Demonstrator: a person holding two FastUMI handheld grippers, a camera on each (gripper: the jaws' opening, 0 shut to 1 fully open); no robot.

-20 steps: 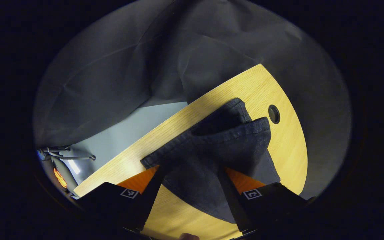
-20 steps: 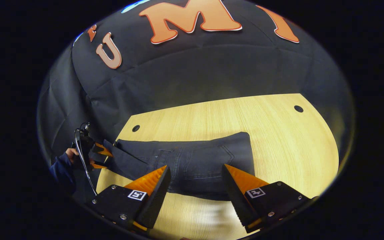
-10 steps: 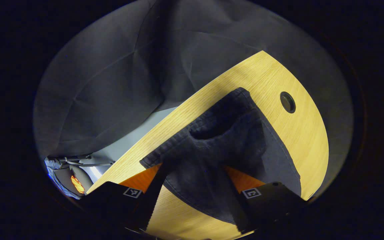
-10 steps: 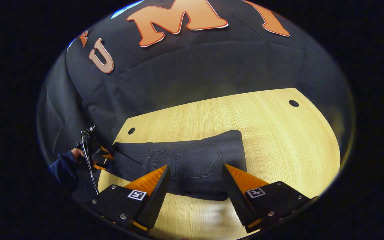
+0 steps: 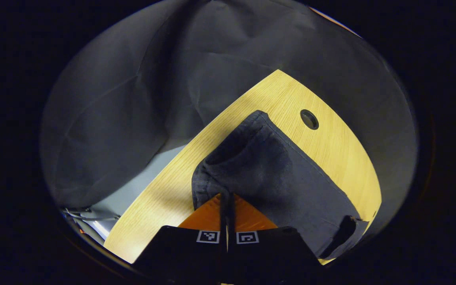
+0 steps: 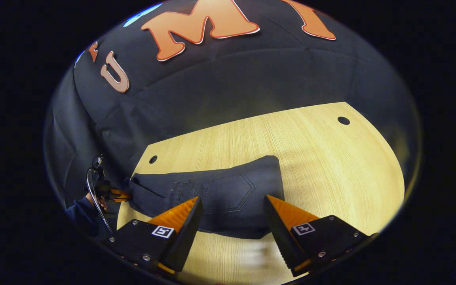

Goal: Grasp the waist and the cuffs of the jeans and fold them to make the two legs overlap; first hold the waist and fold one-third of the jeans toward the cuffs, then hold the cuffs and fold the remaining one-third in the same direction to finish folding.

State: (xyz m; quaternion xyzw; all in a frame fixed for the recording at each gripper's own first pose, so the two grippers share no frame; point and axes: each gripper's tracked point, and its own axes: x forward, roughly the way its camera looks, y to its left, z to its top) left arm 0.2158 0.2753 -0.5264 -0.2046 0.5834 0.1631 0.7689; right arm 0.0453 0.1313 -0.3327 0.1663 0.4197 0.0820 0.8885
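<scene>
I have the left gripper (image 5: 227, 198) with its jaws pressed together on the cuff end of the jeans (image 5: 275, 178), the dark denim running away ahead of them across the surface (image 5: 164, 198). My right gripper (image 6: 232, 209) hangs with jaws spread wide, the waist end of the jeans lying on the wood just ahead of and between them (back pocket facing up). To do this well, I'd bring the right jaws down onto the near waist edge, catching all layers, then lift both ends level together.
</scene>
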